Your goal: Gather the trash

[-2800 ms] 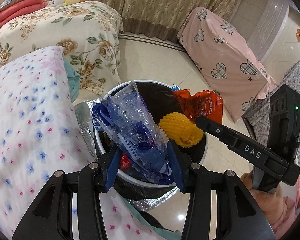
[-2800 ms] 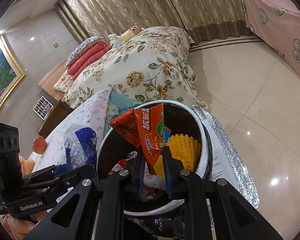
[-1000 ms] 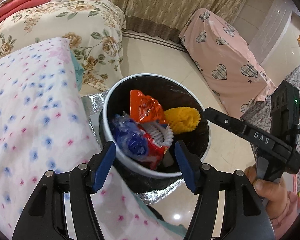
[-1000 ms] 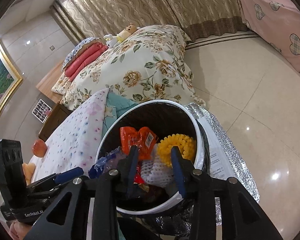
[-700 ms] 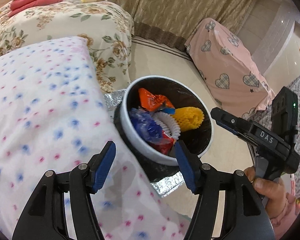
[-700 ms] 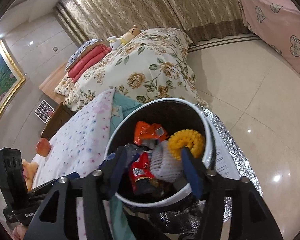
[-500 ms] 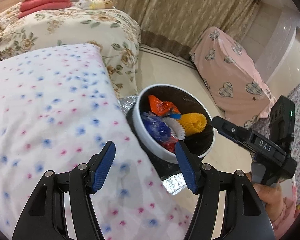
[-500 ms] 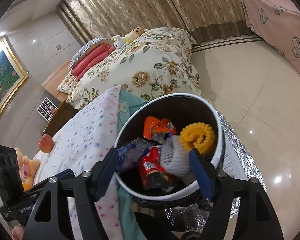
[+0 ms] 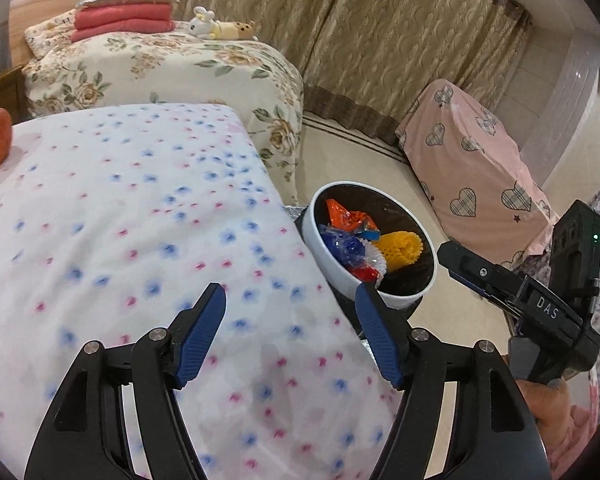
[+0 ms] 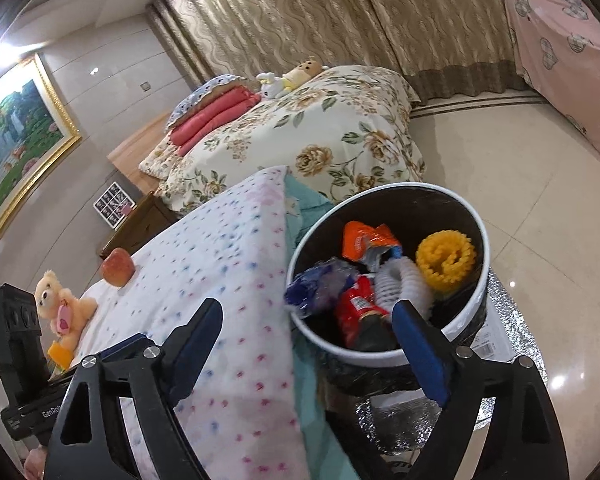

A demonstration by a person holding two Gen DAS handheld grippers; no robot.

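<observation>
Trash sits in the bin (image 10: 384,354), lower right of centre in the right wrist view: an orange wrapper (image 10: 366,240), a yellow foam net (image 10: 446,260), a white foam net (image 10: 400,280), a blue bag (image 10: 320,284) and a red packet (image 10: 358,304). Both grippers are empty with jaws opening wide: the left gripper (image 9: 288,292) over the dotted bedspread (image 9: 120,240), the right gripper (image 10: 306,308) spanning the bin's near rim. An apple (image 10: 118,266) and a teddy (image 10: 62,304) lie at left.

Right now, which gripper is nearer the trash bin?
Right. The right gripper hangs beside the trash bin, one fingertip over its rim; the left gripper is back over the bed, both empty, jaws opening.
</observation>
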